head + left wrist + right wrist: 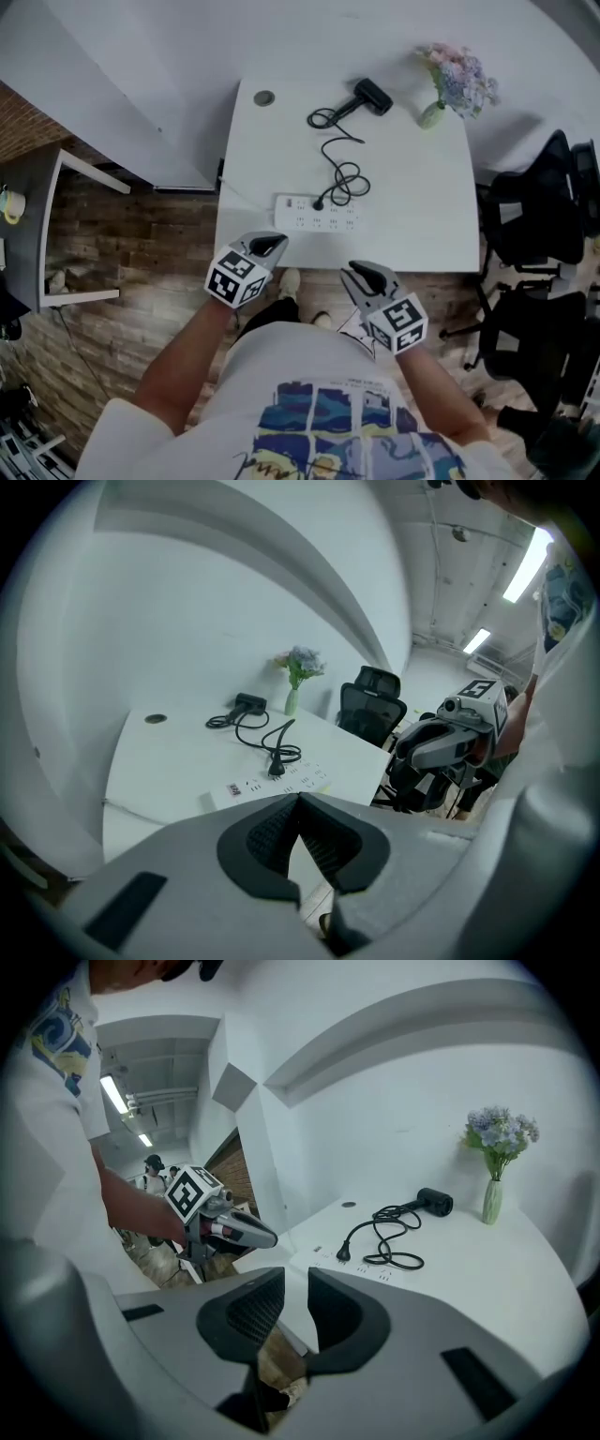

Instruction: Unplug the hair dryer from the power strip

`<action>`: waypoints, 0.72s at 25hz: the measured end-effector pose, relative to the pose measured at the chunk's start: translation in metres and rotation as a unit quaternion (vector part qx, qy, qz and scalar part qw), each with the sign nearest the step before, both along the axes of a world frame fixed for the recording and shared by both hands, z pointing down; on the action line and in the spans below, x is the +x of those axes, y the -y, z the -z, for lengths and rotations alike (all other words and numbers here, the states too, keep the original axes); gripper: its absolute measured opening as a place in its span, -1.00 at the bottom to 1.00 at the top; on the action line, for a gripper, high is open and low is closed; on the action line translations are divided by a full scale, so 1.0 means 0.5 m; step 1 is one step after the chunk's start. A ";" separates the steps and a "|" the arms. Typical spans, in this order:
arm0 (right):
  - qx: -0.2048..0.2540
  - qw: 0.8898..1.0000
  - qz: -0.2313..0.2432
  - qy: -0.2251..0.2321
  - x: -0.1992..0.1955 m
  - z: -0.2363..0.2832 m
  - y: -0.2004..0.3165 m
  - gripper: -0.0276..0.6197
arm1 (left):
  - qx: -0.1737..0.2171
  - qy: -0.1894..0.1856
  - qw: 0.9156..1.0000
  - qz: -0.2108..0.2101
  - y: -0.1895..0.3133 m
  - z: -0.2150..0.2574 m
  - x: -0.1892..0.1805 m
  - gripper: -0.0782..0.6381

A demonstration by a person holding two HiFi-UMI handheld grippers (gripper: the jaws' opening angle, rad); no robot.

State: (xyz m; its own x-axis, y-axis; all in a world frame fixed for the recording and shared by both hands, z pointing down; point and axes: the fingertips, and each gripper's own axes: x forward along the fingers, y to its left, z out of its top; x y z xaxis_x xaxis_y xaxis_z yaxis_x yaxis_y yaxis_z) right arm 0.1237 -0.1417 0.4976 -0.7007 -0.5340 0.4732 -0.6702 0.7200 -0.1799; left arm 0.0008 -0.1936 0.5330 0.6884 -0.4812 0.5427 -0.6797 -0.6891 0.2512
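A black hair dryer (371, 96) lies at the far side of the white table (422, 206). Its cord loops toward me and ends in a black plug (319, 203) seated in the white power strip (317, 212) near the front edge. Both grippers hover short of that edge, apart from the strip. My left gripper (267, 246) is at the strip's near left, its tips touching with nothing between them (299, 799). My right gripper (361, 277) is at the near right, with a clear empty gap between its pads (296, 1274). Strip and plug (275, 769) (343, 1254) lie ahead in both gripper views.
A vase of flowers (455, 84) stands at the table's far right corner, and a round cable hole (264, 97) sits at the far left. Black office chairs (534, 225) crowd the right side. A grey shelf unit (37, 225) stands on the brick-pattern floor to the left.
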 end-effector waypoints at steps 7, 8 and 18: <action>-0.022 0.999 -0.016 -0.031 -0.046 -0.056 0.101 -0.66 | -0.036 -0.007 0.999 -0.039 0.070 -0.086 -0.006 -0.78; -0.022 0.999 -0.020 -0.029 -0.050 -0.067 0.115 -0.66 | -0.039 -0.005 0.998 -0.046 0.077 -0.096 -0.006 -0.78; -0.054 0.996 -0.051 -0.049 -0.092 -0.123 0.221 -0.61 | -0.068 0.000 0.993 -0.092 0.120 -0.157 0.000 -0.78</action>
